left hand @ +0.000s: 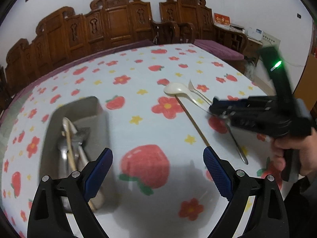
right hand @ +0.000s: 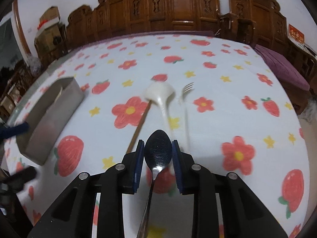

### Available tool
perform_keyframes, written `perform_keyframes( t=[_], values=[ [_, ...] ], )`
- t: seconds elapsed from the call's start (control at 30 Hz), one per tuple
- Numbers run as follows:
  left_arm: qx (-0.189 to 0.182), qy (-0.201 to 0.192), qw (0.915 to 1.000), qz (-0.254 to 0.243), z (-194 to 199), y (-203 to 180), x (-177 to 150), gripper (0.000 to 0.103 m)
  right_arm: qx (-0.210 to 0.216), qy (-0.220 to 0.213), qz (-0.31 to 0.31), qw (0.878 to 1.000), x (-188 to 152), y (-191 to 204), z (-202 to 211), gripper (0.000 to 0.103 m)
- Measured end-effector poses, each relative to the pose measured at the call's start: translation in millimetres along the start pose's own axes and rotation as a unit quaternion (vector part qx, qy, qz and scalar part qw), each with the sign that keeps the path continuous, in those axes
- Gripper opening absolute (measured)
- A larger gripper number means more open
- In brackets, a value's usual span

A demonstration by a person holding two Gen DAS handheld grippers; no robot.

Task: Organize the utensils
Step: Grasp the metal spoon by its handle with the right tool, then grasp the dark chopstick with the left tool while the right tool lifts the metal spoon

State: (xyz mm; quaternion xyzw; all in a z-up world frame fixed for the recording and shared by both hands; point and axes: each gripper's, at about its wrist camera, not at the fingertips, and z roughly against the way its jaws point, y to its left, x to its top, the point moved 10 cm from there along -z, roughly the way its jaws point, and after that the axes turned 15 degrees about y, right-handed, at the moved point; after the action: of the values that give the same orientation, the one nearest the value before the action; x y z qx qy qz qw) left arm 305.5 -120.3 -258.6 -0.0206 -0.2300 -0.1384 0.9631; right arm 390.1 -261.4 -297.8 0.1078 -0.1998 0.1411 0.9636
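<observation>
Metal spoon (right hand: 158,150) pinched by its bowl in the right gripper (right hand: 158,152), clear of the cloth; grey box (right hand: 51,117) at far left.

Grip is only on the bowl's curved edges, pads narrowly apart, handle hanging down toward the camera: a twist or slip-out is likely if swung fast, since the smooth metal offers little hold. Left gripper (left hand: 158,170) is held wide open and empty, near the box, which already holds utensils (left hand: 73,144). White ladle (right hand: 160,95), plastic fork (right hand: 186,99) and chopstick (right hand: 139,125) lie just ahead; a low sweep could snag them. Open floral tablecloth (right hand: 218,119) lies between spoon and box; table edge is close behind the box.
</observation>
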Motion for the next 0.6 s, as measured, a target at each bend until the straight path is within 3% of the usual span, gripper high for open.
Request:
perform_keyframes(
  t=[0.17,0.37,0.57,0.6],
  values=[
    [-0.008,0.022,0.9997,0.003,-26.0,-21.9,0.6,0.088,0.009,-0.012,-0.024,1.0,-1.6,-19.8,12.0,0.03],
    [-0.007,0.029,0.9995,-0.012,-42.1,-47.3,5.8,0.077,0.018,-0.024,-0.033,0.999,0.6,-28.0,19.8,0.03],
    [-0.003,0.04,0.9987,-0.032,-54.1,-70.0,9.7,0.061,0.021,-0.022,-0.036,0.999,0.0,-29.1,17.9,0.03],
    [-0.003,0.042,0.9985,-0.033,-56.0,-71.9,9.4,0.054,0.021,-0.022,-0.036,0.999,-0.2,-28.7,17.8,0.03]
  ],
)
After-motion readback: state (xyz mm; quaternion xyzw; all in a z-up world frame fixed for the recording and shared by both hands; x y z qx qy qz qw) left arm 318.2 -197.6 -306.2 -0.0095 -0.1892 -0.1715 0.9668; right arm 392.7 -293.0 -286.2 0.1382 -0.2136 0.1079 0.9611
